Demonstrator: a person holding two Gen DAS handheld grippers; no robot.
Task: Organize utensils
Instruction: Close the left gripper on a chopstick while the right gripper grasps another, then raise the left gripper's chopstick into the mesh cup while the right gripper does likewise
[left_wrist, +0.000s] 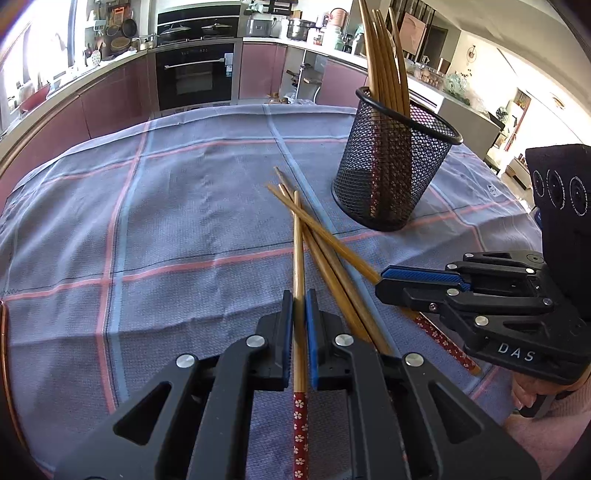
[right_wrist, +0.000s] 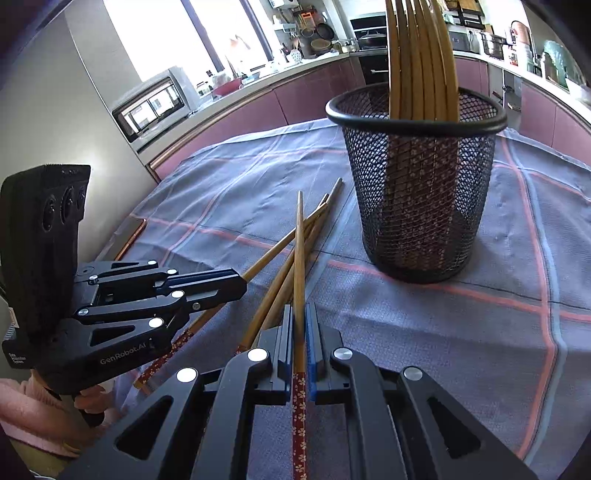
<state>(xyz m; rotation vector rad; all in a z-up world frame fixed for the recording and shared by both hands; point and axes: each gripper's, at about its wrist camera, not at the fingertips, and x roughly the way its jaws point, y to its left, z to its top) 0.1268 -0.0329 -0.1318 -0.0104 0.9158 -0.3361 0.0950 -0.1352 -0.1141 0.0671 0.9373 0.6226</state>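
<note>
Jaws on both sides are clamped down: one chopstick (left_wrist: 299, 280) is pinched by the left gripper (left_wrist: 299, 306), another chopstick (right_wrist: 299, 258) by the right gripper (right_wrist: 299, 321), each gripped just above its red flowered end. Both are being lifted out of a loose crossed pile of chopsticks (left_wrist: 332, 254) lying flat on the bench. Just beyond that pile, a black mesh cup (left_wrist: 391, 162) is seen standing upright, with a bundle of bamboo chopsticks (left_wrist: 384, 55) already stuck in it. Everything is laid on a purple-grey checked cloth (left_wrist: 184, 221), kitchen cabinets behind.
</note>
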